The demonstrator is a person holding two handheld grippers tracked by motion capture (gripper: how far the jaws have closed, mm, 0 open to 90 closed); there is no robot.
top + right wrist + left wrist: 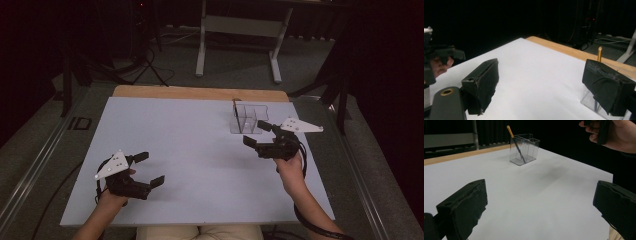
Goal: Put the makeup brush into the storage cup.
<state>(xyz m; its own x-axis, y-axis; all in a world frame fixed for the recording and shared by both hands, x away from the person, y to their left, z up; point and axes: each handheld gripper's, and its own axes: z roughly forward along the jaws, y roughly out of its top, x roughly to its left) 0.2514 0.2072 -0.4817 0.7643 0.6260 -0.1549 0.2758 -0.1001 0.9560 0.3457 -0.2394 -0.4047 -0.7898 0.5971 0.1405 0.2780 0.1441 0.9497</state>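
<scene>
Clear holder point(248, 119) stands at the table's point(190, 150) far right; a yellow-tipped pen point(516, 143) leans inside it. Right tongs point(256, 134) just beside the holder, jaws apart, empty. Left tongs point(149, 169) near the front left corner, well apart from it, jaws apart, empty.

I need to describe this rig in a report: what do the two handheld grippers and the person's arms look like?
Both the left gripper and right gripper are black, with two blocky padded jaws, a pale three-cornered top plate and a trailing black cable. The forearms are bare, without sleeves.
</scene>
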